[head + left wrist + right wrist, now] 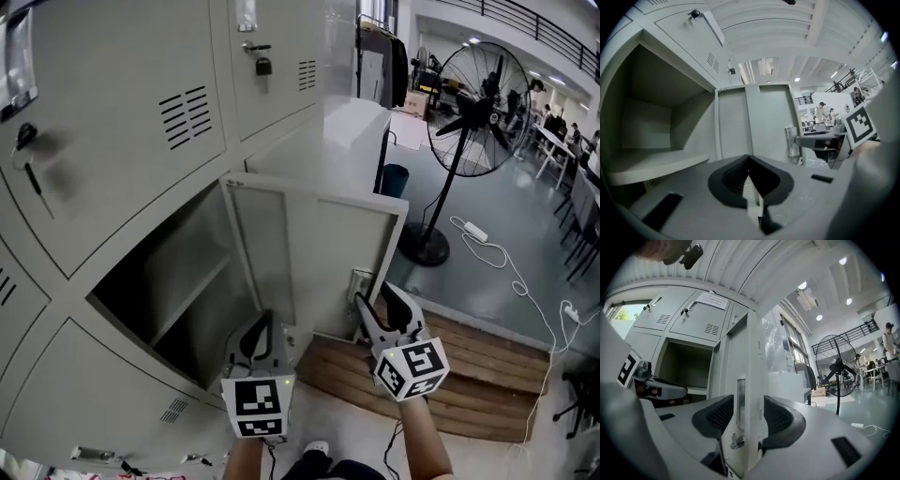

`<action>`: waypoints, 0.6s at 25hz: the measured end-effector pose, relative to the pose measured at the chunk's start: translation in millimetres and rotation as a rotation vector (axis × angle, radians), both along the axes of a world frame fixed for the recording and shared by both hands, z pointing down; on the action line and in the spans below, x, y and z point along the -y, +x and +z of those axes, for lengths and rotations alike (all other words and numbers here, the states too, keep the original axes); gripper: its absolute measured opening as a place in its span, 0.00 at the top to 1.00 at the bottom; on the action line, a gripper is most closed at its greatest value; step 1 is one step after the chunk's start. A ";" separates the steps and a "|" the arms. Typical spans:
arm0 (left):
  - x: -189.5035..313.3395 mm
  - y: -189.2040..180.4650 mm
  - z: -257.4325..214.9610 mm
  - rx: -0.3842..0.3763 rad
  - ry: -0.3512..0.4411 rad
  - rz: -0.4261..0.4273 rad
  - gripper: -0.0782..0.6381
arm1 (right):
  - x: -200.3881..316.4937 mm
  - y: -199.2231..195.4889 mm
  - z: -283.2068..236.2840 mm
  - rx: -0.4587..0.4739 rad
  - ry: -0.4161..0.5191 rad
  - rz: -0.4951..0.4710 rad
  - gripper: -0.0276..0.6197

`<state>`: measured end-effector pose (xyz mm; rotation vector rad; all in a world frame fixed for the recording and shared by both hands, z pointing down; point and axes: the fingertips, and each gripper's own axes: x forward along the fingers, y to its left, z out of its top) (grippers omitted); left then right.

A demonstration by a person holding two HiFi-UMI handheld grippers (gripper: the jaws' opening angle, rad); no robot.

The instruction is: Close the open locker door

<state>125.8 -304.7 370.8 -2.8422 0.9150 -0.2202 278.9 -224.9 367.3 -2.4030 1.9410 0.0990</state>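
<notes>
The locker door stands wide open at the centre of the head view, swung out from its dark compartment at 9 o'clock. The right gripper, at 5 o'clock, is clamped on the door's free edge by the latch. The left gripper, at 6 o'clock, has its jaws together, holding nothing, below the door's hinge side.

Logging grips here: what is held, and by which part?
Left gripper: shut, empty. Right gripper straddles the locker door at its latch edge; grip unclear.
</notes>
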 end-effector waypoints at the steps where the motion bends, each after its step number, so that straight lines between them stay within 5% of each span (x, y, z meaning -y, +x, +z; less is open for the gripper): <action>1: 0.8 0.4 1.7 0.001 -0.003 0.000 0.89 | 1.9 -0.2 1.7 0.005 -0.004 -0.010 0.66; 15: -17.1 -25.0 8.1 -0.006 -0.039 -0.119 0.89 | -15.0 -21.7 6.9 -0.007 -0.016 -0.108 0.79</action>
